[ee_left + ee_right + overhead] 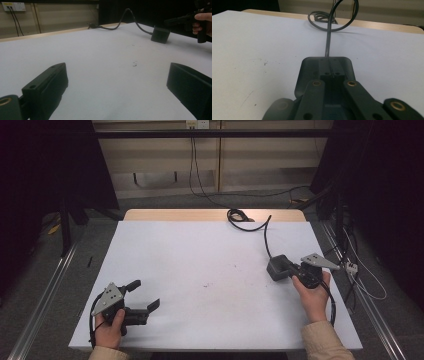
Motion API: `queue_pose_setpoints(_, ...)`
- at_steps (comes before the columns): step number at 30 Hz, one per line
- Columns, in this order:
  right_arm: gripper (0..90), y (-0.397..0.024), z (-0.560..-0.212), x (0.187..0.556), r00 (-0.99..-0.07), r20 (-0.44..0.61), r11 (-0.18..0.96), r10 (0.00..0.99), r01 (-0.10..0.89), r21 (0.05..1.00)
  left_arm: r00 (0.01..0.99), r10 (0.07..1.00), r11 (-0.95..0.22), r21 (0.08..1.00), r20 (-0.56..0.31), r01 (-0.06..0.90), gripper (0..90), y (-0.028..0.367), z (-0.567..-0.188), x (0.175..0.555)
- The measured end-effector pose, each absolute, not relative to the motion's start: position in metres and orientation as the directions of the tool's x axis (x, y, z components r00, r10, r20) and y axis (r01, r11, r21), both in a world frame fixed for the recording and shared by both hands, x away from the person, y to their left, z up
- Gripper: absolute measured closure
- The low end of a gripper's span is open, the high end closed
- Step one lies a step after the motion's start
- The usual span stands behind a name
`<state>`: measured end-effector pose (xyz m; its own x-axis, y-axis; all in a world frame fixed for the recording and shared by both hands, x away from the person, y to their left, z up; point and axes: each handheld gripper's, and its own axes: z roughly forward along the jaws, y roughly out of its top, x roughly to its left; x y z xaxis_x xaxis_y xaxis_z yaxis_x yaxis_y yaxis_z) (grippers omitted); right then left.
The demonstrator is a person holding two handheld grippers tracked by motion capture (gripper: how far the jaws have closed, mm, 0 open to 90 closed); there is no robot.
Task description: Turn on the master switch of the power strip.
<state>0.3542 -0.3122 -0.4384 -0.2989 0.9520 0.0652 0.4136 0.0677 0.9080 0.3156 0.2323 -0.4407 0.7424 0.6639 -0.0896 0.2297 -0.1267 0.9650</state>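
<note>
right gripper (280,268) jaws are seen closed on the black box-shaped power adapter (278,267) with its black cable (245,220), while left gripper (145,296) jaws are held wide apart over the white table (210,270).

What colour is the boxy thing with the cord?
Black, seen best in the left gripper view: the boxy power adapter on the white table.

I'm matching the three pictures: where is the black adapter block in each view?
High view: black adapter block right of centre.
Left gripper view: upper right.
Right gripper view: lower centre.
Shared landmark: its coiled cable at the table's far edge.
</note>
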Motion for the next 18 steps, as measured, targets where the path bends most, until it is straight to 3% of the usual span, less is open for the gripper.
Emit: queue_pose_setpoints(18, 90.0, -0.3101, -0.4383, 0.3535, -0.313, 0.049, 0.088, 0.948, 0.411, 0.908, 0.739, 0.666, -0.117, 0.964, -0.1, 0.237, 3.1, 0.2317, -0.4416, 0.3151)
